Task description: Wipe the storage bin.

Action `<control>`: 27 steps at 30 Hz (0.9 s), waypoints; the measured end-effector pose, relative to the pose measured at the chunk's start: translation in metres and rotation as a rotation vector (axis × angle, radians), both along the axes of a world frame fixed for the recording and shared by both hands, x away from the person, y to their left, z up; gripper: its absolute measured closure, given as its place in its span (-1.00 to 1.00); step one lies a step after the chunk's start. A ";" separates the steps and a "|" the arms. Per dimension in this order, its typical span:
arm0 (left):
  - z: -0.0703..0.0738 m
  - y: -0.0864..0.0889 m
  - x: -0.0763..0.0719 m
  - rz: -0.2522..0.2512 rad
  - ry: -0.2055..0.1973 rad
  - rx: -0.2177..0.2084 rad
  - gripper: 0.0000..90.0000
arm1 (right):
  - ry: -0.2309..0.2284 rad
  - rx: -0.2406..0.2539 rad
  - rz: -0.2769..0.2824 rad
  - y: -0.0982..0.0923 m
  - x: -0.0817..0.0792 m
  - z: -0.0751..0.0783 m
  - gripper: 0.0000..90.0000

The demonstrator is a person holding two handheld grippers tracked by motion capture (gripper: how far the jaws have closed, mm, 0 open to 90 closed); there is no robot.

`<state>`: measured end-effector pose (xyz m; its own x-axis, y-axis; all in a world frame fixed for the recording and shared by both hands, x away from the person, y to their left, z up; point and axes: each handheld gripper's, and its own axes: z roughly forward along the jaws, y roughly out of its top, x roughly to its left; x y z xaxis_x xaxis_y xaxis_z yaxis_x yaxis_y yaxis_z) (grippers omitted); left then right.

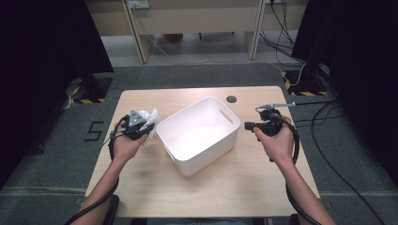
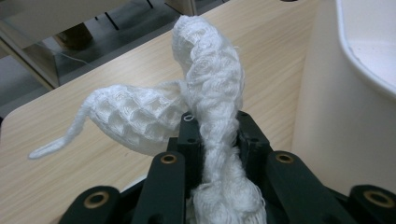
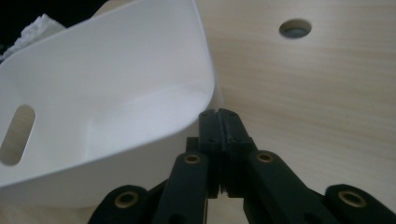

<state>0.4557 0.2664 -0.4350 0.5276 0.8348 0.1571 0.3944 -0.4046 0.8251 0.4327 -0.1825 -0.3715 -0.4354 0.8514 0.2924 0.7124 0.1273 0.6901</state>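
The left gripper (image 2: 215, 135) is clamped on a white knitted cloth (image 2: 205, 88), its jaws pinching a bunched fold while the rest stands up and flops toward the left of the left gripper view. In the high view the cloth (image 1: 149, 117) sits at the left of the frame, just beside the white bin (image 1: 199, 133) at the centre of the desk (image 1: 244, 183). The right gripper (image 3: 219, 126) has its jaws together on nothing and hovers near the bin's right wall, at the right of the high view.

The step looks like carrying the cloth into the bin. To do it well, lift until the dangling tail clears the rim, bring it over the bin's middle, then lower before letting go so no end drapes outside. The free right gripper could steady the light bin against sliding.
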 end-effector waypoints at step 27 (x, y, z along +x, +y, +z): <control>-0.006 -0.046 -0.028 -0.116 -0.012 -0.016 0.67 | -0.004 -0.017 0.014 0.072 0.048 -0.021 0.97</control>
